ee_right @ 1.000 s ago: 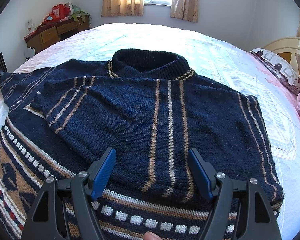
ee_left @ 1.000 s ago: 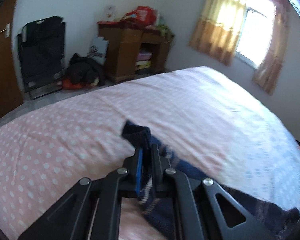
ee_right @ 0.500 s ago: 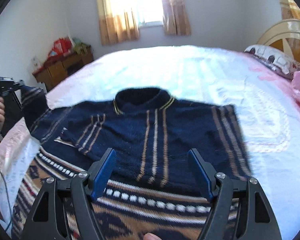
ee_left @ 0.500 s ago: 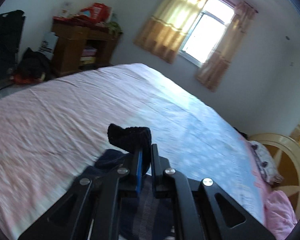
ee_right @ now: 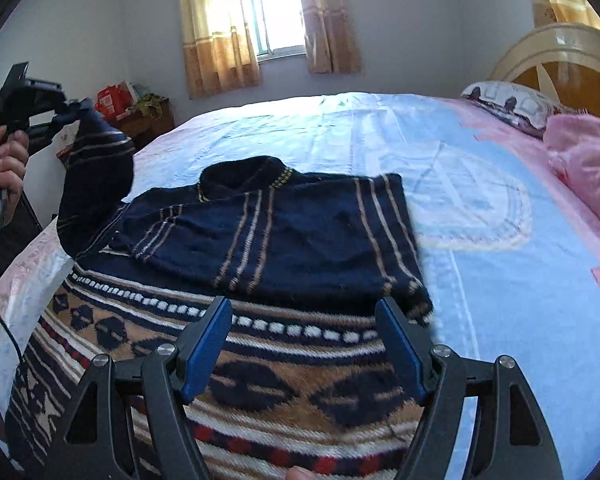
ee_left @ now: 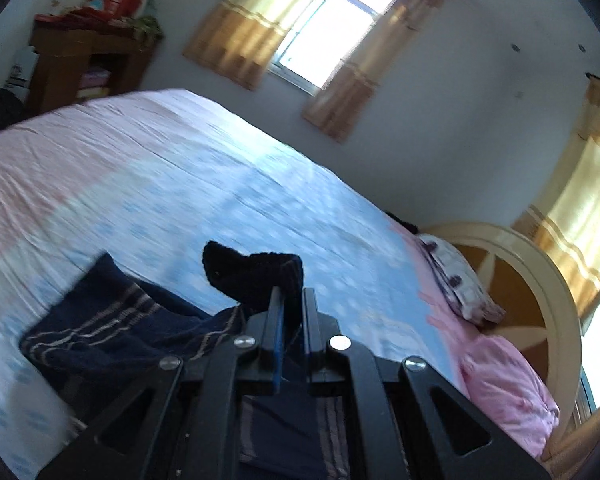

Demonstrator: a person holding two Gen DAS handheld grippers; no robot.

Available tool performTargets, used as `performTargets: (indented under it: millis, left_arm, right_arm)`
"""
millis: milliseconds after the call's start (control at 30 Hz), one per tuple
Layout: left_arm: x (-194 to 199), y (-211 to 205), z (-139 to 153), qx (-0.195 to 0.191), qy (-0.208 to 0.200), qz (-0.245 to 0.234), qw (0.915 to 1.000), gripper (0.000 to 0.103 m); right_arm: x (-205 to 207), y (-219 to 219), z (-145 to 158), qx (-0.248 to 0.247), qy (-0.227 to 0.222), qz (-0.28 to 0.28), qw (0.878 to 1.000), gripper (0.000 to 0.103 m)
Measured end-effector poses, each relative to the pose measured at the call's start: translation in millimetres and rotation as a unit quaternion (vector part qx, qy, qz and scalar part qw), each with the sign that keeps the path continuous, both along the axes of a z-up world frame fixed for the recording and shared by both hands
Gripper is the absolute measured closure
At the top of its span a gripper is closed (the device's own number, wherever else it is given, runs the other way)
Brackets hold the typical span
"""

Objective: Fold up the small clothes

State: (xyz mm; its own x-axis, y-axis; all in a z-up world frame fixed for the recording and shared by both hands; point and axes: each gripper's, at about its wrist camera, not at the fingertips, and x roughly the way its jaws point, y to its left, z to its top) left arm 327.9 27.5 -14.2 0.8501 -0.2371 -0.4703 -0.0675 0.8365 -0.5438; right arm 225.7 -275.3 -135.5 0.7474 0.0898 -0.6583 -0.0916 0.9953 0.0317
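Note:
A navy knit sweater [ee_right: 292, 236] with tan stripes and a patterned hem lies on the bed [ee_right: 480, 216], its right sleeve folded across the chest. My left gripper [ee_left: 290, 300] is shut on the cuff [ee_left: 256, 276] of the left sleeve [ee_right: 96, 188] and holds it lifted above the bed's left side. In the right wrist view the left gripper [ee_right: 76, 110] is at the far left, held by a hand. My right gripper [ee_right: 304, 316] is open and empty, hovering over the sweater's hem.
Pink bedding [ee_right: 588, 160] and a patterned pillow [ee_right: 512, 106] lie by the cream headboard [ee_right: 560, 52] at right. A wooden dresser [ee_left: 88, 60] stands by the far wall beside a curtained window [ee_right: 276, 16].
My left gripper has lifted the sleeve cuff higher and swung it right toward the sweater body. My right gripper has pulled back and risen, staying open.

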Motion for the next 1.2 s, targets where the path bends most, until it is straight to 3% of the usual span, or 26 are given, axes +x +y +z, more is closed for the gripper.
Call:
performTargets:
  millis: [133,333,567,667,733,767,833,867,933,967,1067,1133,1200]
  left_arm:
    - [5.5,-53.3,-13.1,-0.002,0.01,-0.038,0.9992,0.096]
    - [16.8,-122.3,-28.6,0.026,0.015,-0.064,0.9975,0.096]
    - [28.4,-176.9,-64.1,0.093,0.044,-0.077,0.9918,0.095]
    - [30.3,-192.3,-73.7,0.133,0.068,-0.092,0.9844,0.088]
    - [26.5,-195.2,-74.0,0.148,0.074,-0.117,0.9793,0.078]
    - [21.4,-194.7,-72.3,0.159,0.07,-0.126,0.9767,0.072]
    - [8.6,-188.4,-67.0,0.19,0.056,-0.13,0.9715,0.037]
    - [-2.7,-180.3,-64.4,0.212,0.041,-0.129,0.9679,0.031]
    - [-20.4,-161.2,-62.3,0.245,0.02,-0.122,0.9616,0.026]
    - [-29.0,-146.1,-63.6,0.276,0.017,-0.112,0.9545,0.026]
    - [-48.8,-96.7,-72.9,0.336,0.023,-0.064,0.9393,0.02]
    - [-57.0,-63.7,-78.3,0.356,0.033,-0.031,0.9333,0.015]
    - [-63.0,-20.5,-85.5,0.357,0.052,0.009,0.9327,0.01]
  right_arm:
    - [-1.0,-18.2,-1.6,0.034,-0.003,-0.02,0.999,0.028]
    - [0.4,-35.6,-7.9,0.063,-0.002,-0.052,0.997,0.028]
    - [3.8,-37.5,-18.2,0.065,0.014,-0.053,0.996,0.028]
    - [7.5,-40.7,-24.5,0.072,0.028,-0.057,0.995,0.028]
    - [9.1,-43.7,-27.2,0.08,0.035,-0.06,0.994,0.028]
    - [9.4,-44.6,-27.5,0.083,0.036,-0.061,0.994,0.028]
    - [8.9,-44.2,-27.8,0.083,0.035,-0.059,0.994,0.028]
    - [9.0,-43.4,-27.8,0.082,0.035,-0.058,0.994,0.028]
    - [8.9,-43.3,-27.7,0.082,0.034,-0.055,0.995,0.028]
    - [8.6,-43.5,-27.4,0.085,0.032,-0.054,0.994,0.028]
    - [7.3,-47.3,-26.4,0.1,0.03,-0.052,0.993,0.028]
    - [6.6,-50.2,-23.0,0.114,0.027,-0.049,0.992,0.028]
    - [7.3,-48.5,-13.7,0.112,0.02,-0.049,0.992,0.028]
